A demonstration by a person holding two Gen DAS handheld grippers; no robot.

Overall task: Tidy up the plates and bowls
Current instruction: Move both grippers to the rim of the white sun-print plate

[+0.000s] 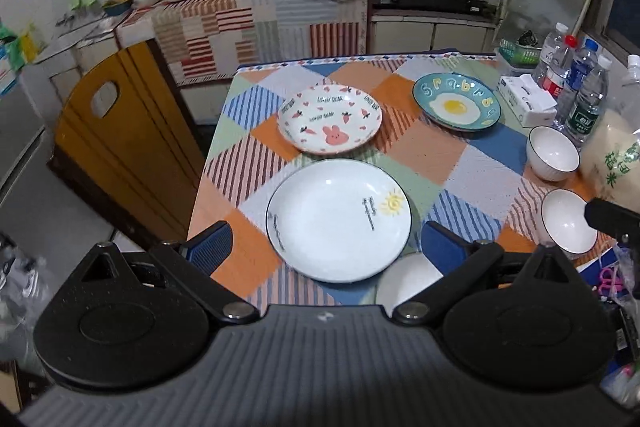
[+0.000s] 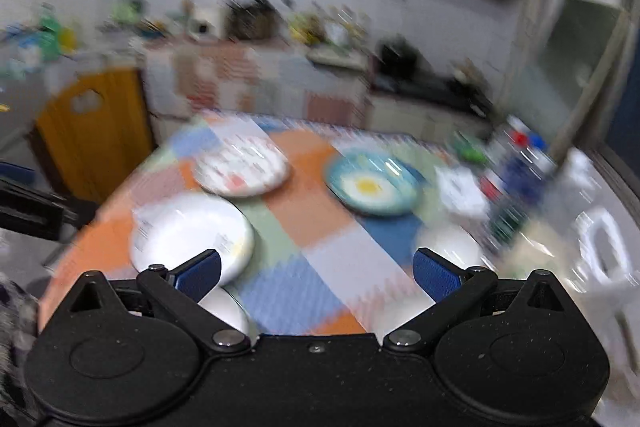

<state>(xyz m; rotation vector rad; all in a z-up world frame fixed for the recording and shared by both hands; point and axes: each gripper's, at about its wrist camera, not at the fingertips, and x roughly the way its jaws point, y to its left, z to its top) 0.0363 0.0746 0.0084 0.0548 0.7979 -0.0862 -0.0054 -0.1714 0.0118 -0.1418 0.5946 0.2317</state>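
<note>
In the left wrist view a white plate with a sun drawing point(image 1: 338, 219) lies at the table's near middle, between the wide-apart blue pads of my open left gripper point(image 1: 326, 247), which hovers above it. Behind it lie a rabbit-patterned plate point(image 1: 329, 119) and a teal fried-egg plate point(image 1: 456, 103). Two white bowls point(image 1: 552, 153) point(image 1: 568, 221) stand at the right, and a third white dish point(image 1: 404, 283) peeks from under the gripper. The right wrist view is blurred; my right gripper point(image 2: 316, 271) is open above the tablecloth, with the white plate point(image 2: 192, 235), rabbit plate point(image 2: 242, 167) and egg plate point(image 2: 372, 187) ahead.
A checked tablecloth point(image 1: 420, 155) covers the table. Water bottles point(image 1: 576, 87), a tissue pack point(image 1: 524, 99), a green basket point(image 1: 518, 51) and a rice bag point(image 1: 616, 155) crowd the right edge. An orange chair back point(image 1: 120, 131) stands left of the table; a kitchen counter runs behind.
</note>
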